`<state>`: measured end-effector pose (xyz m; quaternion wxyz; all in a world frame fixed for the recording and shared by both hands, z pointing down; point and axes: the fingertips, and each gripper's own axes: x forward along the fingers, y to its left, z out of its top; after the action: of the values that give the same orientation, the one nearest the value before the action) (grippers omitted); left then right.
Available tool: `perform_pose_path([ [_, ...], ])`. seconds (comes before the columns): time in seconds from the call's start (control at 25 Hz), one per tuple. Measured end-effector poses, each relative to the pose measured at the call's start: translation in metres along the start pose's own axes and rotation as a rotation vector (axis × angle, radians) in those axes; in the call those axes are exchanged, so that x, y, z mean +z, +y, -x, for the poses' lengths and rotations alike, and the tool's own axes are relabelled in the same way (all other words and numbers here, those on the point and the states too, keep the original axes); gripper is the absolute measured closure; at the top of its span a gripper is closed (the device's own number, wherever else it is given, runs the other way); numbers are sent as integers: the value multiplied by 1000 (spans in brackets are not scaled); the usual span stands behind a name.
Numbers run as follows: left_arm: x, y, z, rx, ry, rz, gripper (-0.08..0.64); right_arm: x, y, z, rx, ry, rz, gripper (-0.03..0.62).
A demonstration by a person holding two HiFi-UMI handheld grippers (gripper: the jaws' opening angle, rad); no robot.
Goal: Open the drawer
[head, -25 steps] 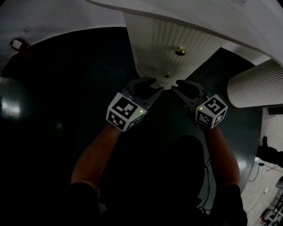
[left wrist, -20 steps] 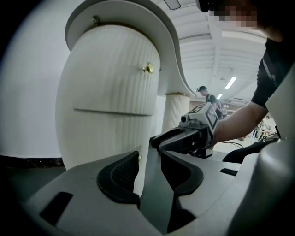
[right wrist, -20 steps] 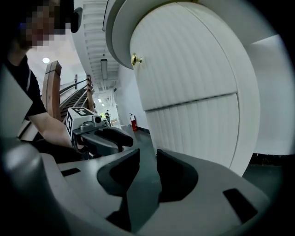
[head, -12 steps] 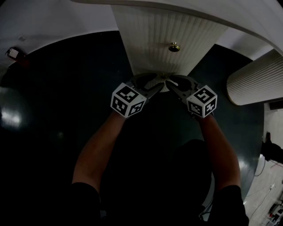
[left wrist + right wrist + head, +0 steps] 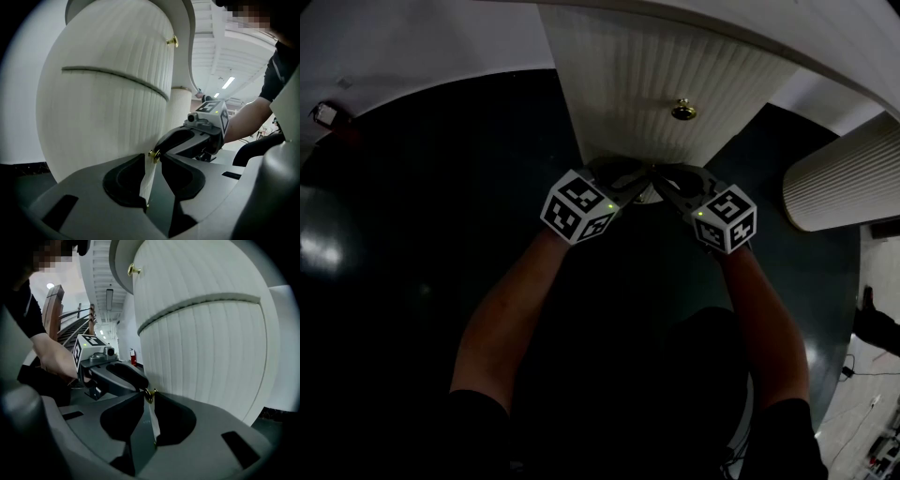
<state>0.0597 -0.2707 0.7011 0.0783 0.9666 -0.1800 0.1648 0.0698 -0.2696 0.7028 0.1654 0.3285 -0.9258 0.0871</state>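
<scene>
A white ribbed cabinet (image 5: 637, 75) has two drawer fronts, each with a small brass knob. Both grippers meet at the lower knob (image 5: 154, 155), which the head view hides behind their tips. My left gripper (image 5: 153, 158) has just been closing, and the knob sits between its tips with a sliver of gap. My right gripper (image 5: 149, 398) comes from the other side, and the same knob (image 5: 149, 394) lies between its narrowly parted tips. From above, the left gripper (image 5: 643, 180) and the right gripper (image 5: 664, 182) touch nose to nose at the lower drawer (image 5: 98, 131).
The upper knob (image 5: 682, 110) is free above the seam between the drawers. A white ribbed column (image 5: 844, 183) stands to the right of the cabinet. Dark glossy floor (image 5: 431, 206) lies around it. A small box (image 5: 324, 113) lies at the far left.
Both grippers have moved forward and down to the foot of the cabinet and closed in on the lower knob, which was visible between them a second ago and is now covered.
</scene>
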Motion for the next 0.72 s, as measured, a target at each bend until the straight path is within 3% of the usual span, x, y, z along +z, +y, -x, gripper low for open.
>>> perform_pose_path([
  [0.4, -1, 0, -8, -49, 2, -18, 519, 3, -2, -4, 52, -47, -23, 540],
  [0.72, 0, -7, -2, -55, 5, -43, 522, 5, 6, 0, 58, -51, -38, 545],
])
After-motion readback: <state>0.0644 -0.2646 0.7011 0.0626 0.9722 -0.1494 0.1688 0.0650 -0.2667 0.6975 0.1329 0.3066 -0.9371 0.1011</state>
